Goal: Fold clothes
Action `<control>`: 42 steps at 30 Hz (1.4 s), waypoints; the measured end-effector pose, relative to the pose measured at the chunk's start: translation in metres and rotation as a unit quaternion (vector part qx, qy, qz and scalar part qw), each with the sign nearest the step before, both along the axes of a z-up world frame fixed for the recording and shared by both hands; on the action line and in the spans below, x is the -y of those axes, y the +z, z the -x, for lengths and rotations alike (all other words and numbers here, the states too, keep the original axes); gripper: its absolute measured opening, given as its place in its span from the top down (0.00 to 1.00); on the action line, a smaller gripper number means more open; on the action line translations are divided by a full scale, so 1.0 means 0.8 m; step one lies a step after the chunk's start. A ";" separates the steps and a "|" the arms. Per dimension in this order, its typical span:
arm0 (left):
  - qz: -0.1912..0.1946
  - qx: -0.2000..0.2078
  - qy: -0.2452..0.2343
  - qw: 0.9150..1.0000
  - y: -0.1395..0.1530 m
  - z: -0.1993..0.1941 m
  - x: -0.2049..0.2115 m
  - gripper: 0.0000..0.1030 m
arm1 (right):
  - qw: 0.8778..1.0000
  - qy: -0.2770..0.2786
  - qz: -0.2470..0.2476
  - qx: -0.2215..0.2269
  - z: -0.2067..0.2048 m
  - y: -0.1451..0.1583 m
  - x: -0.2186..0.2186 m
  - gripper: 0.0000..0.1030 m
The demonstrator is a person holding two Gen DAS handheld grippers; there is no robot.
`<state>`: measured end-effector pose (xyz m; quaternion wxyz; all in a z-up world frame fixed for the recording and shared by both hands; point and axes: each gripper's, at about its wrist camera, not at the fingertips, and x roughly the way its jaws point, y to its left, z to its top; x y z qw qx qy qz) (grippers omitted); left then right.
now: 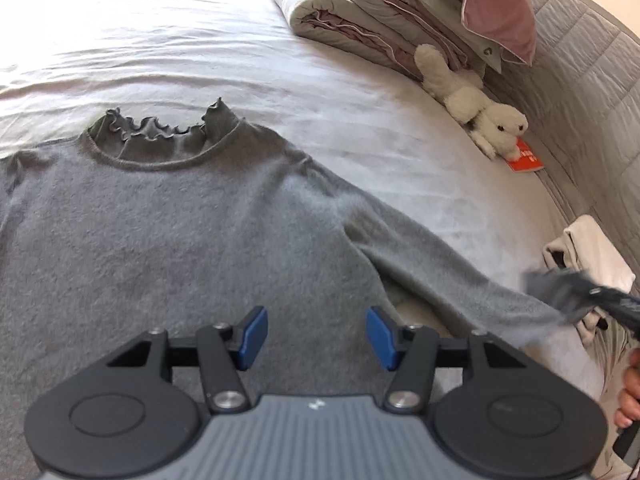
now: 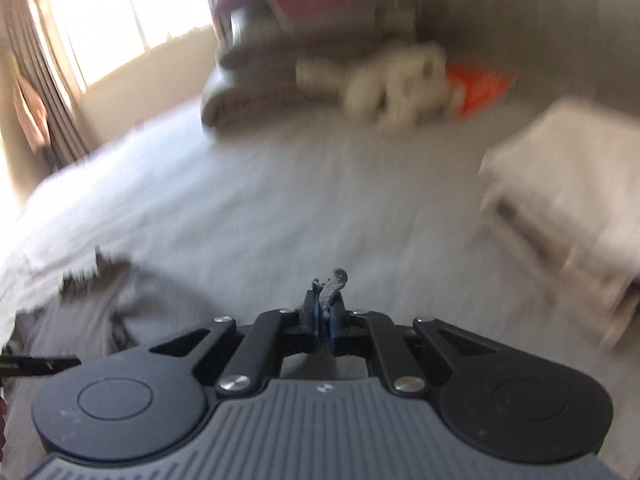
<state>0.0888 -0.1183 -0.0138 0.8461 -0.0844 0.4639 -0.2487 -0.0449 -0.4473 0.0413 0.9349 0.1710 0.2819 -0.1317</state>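
sweater [image 1: 168, 216] spread face up on the bed [image 1: 200, 52], collar [image 1: 160, 130] toward the far side, likely laid flat so the sleeves can be brought in first. sleeve [image 1: 440, 264] angled out toward the lower right, its cuff [image 2: 334, 280] pinched in the right gripper [image 2: 325, 316]; jaws shut on a small tuft of grey knit that pokes up past the blue pads. probably held by the cuff so the whole sleeve can be carried across the body in one pull. left gripper [image 1: 316, 338] poised over the lower chest, jaws apart with nothing between them, not touching the cloth; seemingly there to pin the body or take the hem while the sleeve comes over.

grey, soft and fuzzy knit, frilled ruffle along the collar edge, round neckline seam below it. body mostly smooth, a fold at the armpit where a little sheet shows through. right view blurred, so no finer detail of the sleeve there. toy [image 1: 480, 116] and bedding [image 1: 380, 12] well apart from the sweater, at the bed's far edge.
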 end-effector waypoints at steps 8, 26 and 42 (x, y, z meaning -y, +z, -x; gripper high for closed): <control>-0.011 -0.005 -0.021 1.000 -0.009 0.000 0.031 0.45 | 0.996 -0.019 0.031 -0.087 0.041 -0.011 0.024 0.94; -0.090 0.092 -0.010 0.992 0.014 -0.078 0.017 0.46 | 0.984 0.108 0.021 -0.138 0.006 -0.033 0.046 0.73; -0.081 0.107 -0.007 0.991 -0.025 -0.200 0.015 0.50 | 0.953 0.242 0.058 -0.173 -0.040 -0.071 0.064 0.71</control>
